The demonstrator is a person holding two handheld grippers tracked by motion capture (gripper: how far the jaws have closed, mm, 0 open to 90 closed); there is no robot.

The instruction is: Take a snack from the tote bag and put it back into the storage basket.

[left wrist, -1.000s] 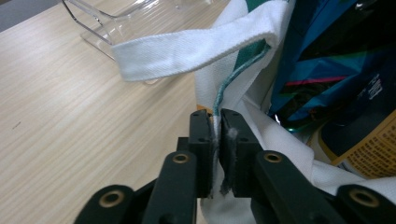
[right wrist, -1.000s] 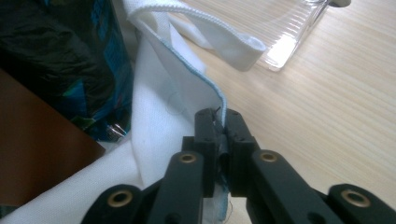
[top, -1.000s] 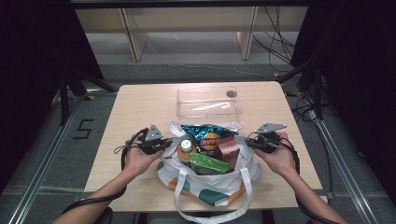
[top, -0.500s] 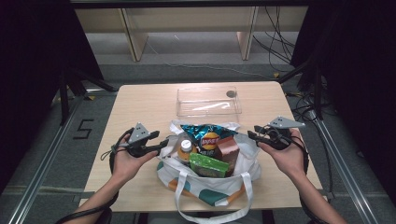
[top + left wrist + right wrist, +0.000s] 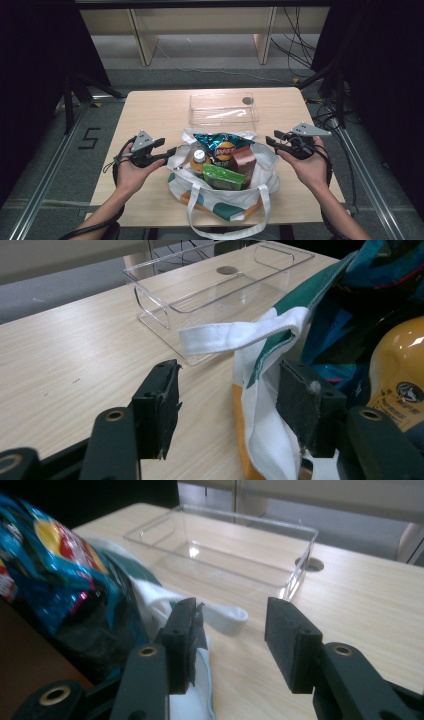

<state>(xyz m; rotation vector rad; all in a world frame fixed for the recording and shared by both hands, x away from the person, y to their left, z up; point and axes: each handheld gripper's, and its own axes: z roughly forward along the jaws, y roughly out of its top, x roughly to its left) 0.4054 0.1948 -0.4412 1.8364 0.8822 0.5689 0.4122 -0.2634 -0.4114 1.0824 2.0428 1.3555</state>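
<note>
Currently:
left gripper [image 5: 171, 149]: released, bag [image 5: 225, 197] rim straddled
right gripper [image 5: 268, 140]: released
done: nothing unpacked
left: clear tray [image 5: 223, 108], frame centre, unfilled

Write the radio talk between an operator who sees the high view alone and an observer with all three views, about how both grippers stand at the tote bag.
Operator: Has the left gripper closed on the bag?
Observer: No. Its jaws stand open, with the bag's rim between them, close to the right-hand pad.
Operator: And the right gripper?
Observer: Open too. Only bare table lies between its jaws, and the bag's white cloth sits beside the left-hand one.
Operator: What is ahead of the left gripper?
Observer: The bag's white strap, looped across, with the clear tray behind it.
</note>
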